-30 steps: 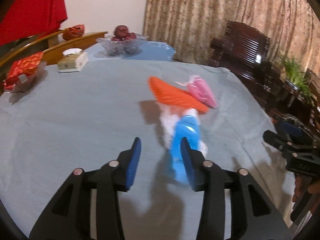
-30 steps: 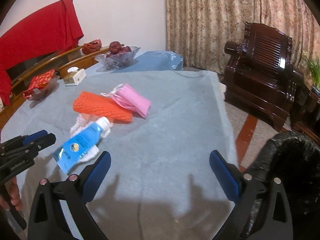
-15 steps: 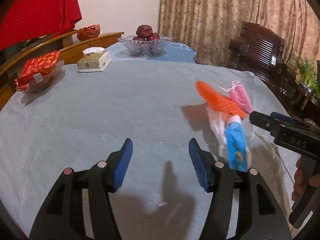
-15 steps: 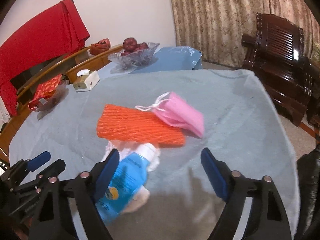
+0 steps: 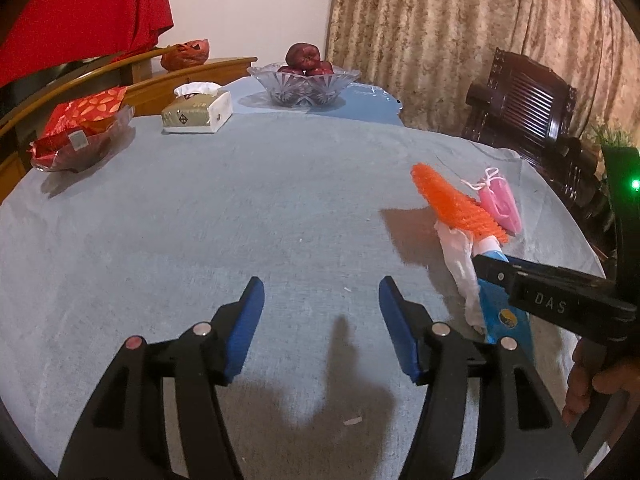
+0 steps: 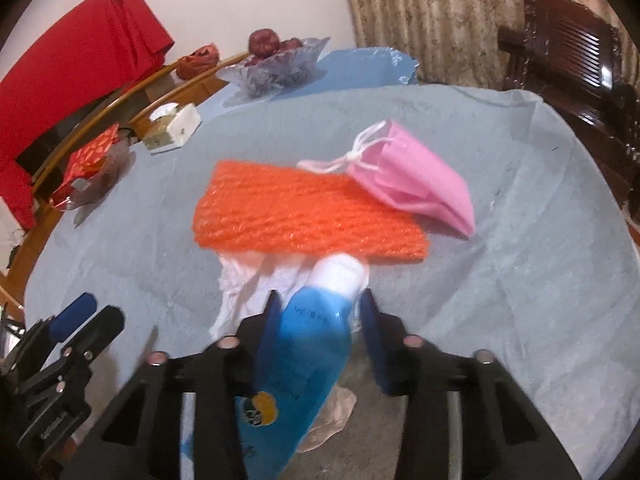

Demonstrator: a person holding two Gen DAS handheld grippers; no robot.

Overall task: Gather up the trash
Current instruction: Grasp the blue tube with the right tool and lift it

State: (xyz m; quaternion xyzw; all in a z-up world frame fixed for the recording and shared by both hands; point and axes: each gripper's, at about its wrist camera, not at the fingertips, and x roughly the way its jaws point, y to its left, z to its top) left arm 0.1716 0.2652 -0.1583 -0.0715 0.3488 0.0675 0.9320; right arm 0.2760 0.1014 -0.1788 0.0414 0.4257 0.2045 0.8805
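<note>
A blue tube with a white cap (image 6: 316, 340) lies on a crumpled white tissue (image 6: 248, 284) on the grey-blue tablecloth. Just beyond it lie an orange foam net (image 6: 296, 212) and a pink face mask (image 6: 416, 176). My right gripper (image 6: 320, 304) straddles the tube's neck with its jaws closing; the left pad touches the tube and a sliver of gap shows at the right pad. My left gripper (image 5: 320, 292) stands open over bare cloth, left of the tube (image 5: 508, 320). The right gripper's fingers (image 5: 540, 292) cross over that tube.
At the table's far side stand a tissue box (image 5: 198, 112), a glass bowl of apples (image 5: 304, 80) and a glass dish with a red packet (image 5: 80, 136). A dark wooden armchair (image 5: 528, 108) stands beyond the right edge. A small paper scrap (image 5: 352, 421) lies near me.
My right gripper came forward and down over the blue tube and narrowed its jaws around it. My left gripper slid left, off the tube, and its jaws widened.
</note>
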